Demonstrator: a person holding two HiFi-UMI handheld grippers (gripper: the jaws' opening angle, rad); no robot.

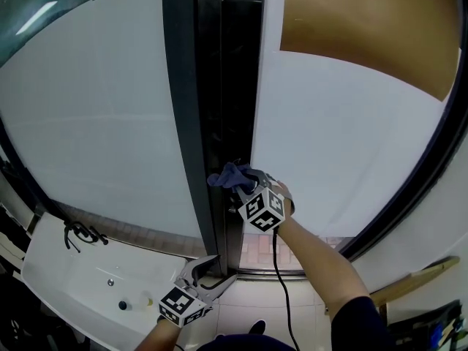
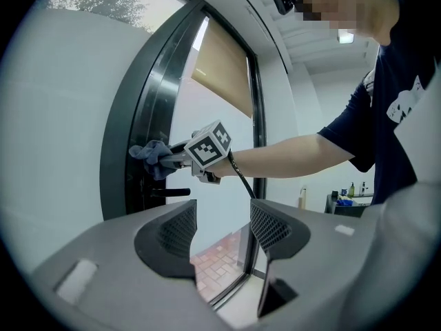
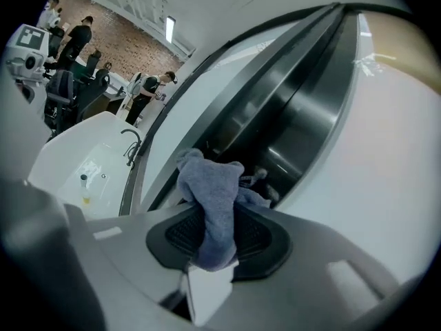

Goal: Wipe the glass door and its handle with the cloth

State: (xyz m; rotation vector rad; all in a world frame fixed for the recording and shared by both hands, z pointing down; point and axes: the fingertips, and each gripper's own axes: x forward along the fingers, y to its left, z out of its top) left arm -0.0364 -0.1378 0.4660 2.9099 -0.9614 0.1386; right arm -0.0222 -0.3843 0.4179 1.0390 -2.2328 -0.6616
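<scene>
The right gripper (image 1: 240, 182) was held up against the dark frame of the glass door (image 1: 183, 108), and its jaws were pinched tight on a blue-grey cloth (image 1: 228, 175). In the right gripper view the cloth (image 3: 213, 192) ran down between the two jaw pads and bunched out above them, its loose upper folds lying against the black inner edge of the frame. The left gripper view showed the same from the side. There the cloth (image 2: 151, 156) was a crumpled wad at the tip of the right gripper (image 2: 169, 160), pressed on the frame just above the dark lever handle (image 2: 169, 192), which stuck out sideways below it. I could not tell whether cloth and handle touched.

The left gripper (image 1: 212, 273) hung low, near the foot of the frame and well below the right one. Its jaws (image 2: 222, 229) were spread, with only the brick floor beyond the glass showing between them.

The person's bare right forearm (image 1: 322, 262) reached up to the right gripper, with a black cable (image 1: 281, 291) trailing down beside it. A tan blind (image 1: 365, 28) covered the upper part of the pane to the right of the frame. At lower left stood a white sink (image 1: 51, 269) with a black tap (image 1: 77, 232).
</scene>
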